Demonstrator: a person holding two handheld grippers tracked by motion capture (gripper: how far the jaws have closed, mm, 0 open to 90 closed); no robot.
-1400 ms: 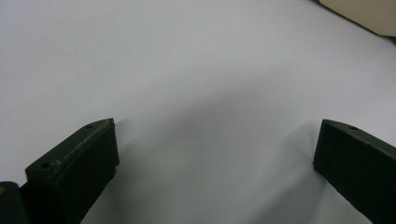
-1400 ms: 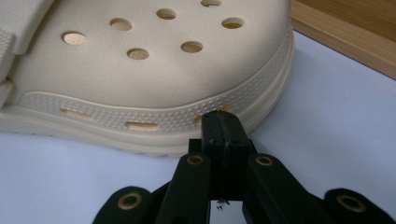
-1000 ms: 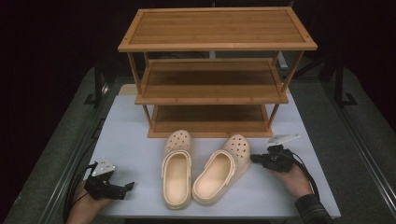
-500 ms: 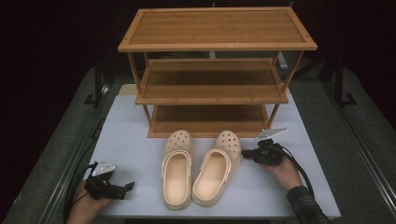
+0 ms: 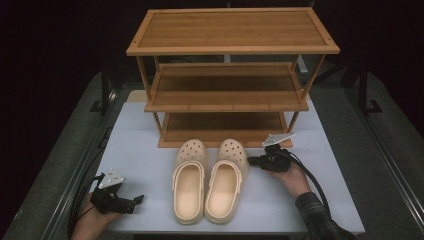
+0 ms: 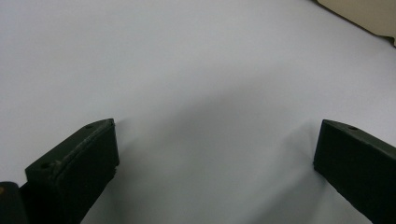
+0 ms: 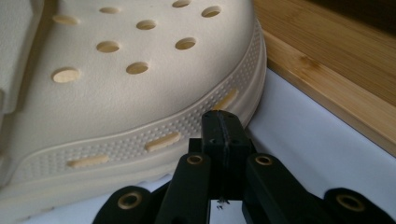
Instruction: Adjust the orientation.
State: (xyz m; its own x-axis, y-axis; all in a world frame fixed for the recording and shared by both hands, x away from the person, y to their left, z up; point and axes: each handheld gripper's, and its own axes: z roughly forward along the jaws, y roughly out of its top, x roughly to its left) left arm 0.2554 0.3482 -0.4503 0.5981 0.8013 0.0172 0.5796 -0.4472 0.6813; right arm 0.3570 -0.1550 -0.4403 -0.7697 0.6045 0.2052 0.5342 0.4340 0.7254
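Note:
Two beige clogs lie side by side on the white table, toes toward the rack: the left clog and the right clog. My right gripper is shut, with nothing between its jaws. Its closed tip rests against the ribbed sole edge of the right clog near the toe. My left gripper lies at the table's front left corner, well apart from the clogs. Its jaws stand wide open over bare table.
A three-tier bamboo shoe rack stands behind the clogs, its bottom shelf just beyond the right clog's toe. Cables trail from both grippers off the table's front. Dark floor surrounds the table.
My right gripper moved left with its jaws shut. The right clog's toe swung left with it, and the clog now lies parallel beside the left one. The left gripper stayed put.

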